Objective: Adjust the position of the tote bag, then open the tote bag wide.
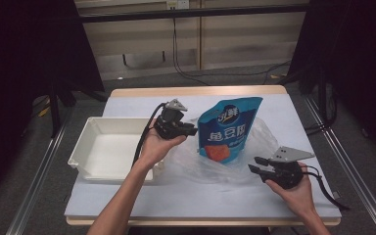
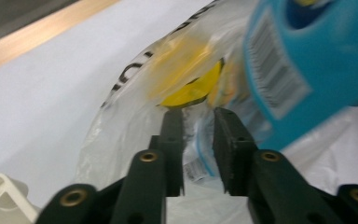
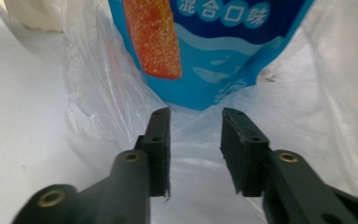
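A blue snack pouch (image 1: pixel 230 127) with an orange food picture rests on a crumpled clear plastic bag (image 1: pixel 186 164) at the middle of the table. My left gripper (image 1: pixel 193 131) is held at the bag's left side and points right. In the left gripper view its jaws (image 2: pixel 198 114) stand narrowly apart with the bag's film (image 2: pixel 121 121) at their tips and the pouch (image 2: pixel 307 56) just beyond. My right gripper (image 1: pixel 254 164) sits at the bag's near right edge. It (image 3: pixel 196 114) is open, with its tips just short of the pouch's bottom (image 3: pixel 214 46), above the film (image 3: pixel 98 102).
A white tray (image 1: pixel 85 142) stands left of the bag, and its corner (image 2: pixel 0 191) is close to my left gripper. Something yellow (image 2: pixel 191 88) shows through the bag's film. A pale sheet (image 1: pixel 127 196) covers the table, with bare room along the front.
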### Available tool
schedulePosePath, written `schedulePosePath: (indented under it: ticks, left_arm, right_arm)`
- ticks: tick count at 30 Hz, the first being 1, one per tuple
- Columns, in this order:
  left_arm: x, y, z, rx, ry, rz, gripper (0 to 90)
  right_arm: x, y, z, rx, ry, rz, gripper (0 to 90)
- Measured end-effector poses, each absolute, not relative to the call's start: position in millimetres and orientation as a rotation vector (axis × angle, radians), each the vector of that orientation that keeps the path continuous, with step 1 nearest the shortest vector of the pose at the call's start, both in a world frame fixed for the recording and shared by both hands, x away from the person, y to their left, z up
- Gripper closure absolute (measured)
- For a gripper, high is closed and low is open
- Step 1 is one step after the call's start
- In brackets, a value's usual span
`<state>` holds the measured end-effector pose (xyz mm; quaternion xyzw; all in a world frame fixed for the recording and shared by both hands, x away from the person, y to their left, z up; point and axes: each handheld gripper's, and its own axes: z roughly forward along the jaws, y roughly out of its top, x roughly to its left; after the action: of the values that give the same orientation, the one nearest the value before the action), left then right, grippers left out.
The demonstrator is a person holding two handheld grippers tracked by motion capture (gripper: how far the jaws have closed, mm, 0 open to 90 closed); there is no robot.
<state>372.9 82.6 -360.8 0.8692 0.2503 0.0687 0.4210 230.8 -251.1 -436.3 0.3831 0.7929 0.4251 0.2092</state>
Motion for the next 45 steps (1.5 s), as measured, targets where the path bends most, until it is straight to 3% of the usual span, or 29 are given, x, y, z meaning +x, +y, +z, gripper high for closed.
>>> schedulePosePath:
  ticks: [11, 24, 45]
  left_arm:
    - [347, 96, -353, 2.125, 0.562, 0.175, 49.2]
    - [341, 102, -343, 2.106, 0.52, 0.114, 38.2]
    - [351, 78, -283, 2.219, 0.364, 0.128, 35.8]
  right_arm:
    - [206, -271, -440, 1.165, 2.1, 1.193, 48.0]
    - [185, -265, -445, 1.196, 2.091, 1.178, 41.3]
    - [189, -263, -452, 1.189, 2.14, 1.2, 40.2]
